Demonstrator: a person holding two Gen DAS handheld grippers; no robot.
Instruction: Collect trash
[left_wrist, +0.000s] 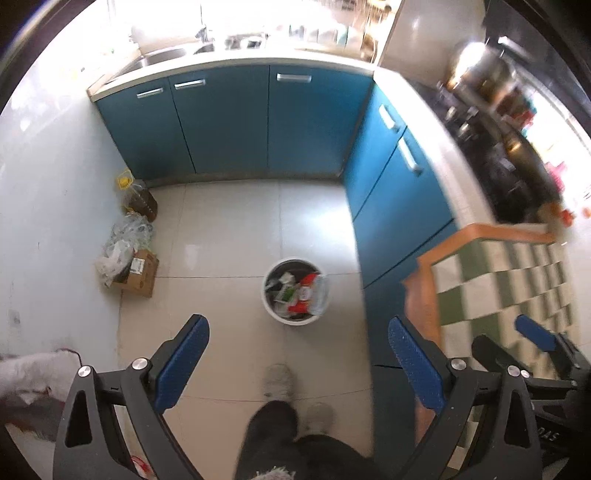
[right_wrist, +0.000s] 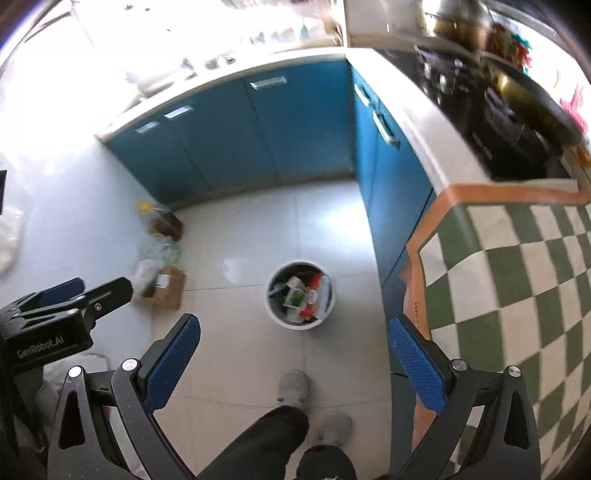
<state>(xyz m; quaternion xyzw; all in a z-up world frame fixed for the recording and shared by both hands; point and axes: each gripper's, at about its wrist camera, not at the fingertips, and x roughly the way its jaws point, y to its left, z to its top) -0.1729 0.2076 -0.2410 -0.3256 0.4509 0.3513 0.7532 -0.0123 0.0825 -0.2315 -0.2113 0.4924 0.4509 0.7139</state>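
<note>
A white round trash bin stands on the tiled floor, holding wrappers and cartons in red, green and white; it also shows in the right wrist view. My left gripper is open and empty, held high above the floor with the bin between its fingers in view. My right gripper is open and empty, also above the bin. The right gripper shows in the left wrist view, and the left gripper in the right wrist view.
Blue cabinets line the far and right walls. A table with a green checked cloth is at right. A cardboard box, plastic bags and an oil bottle sit at the left wall. The person's feet are below.
</note>
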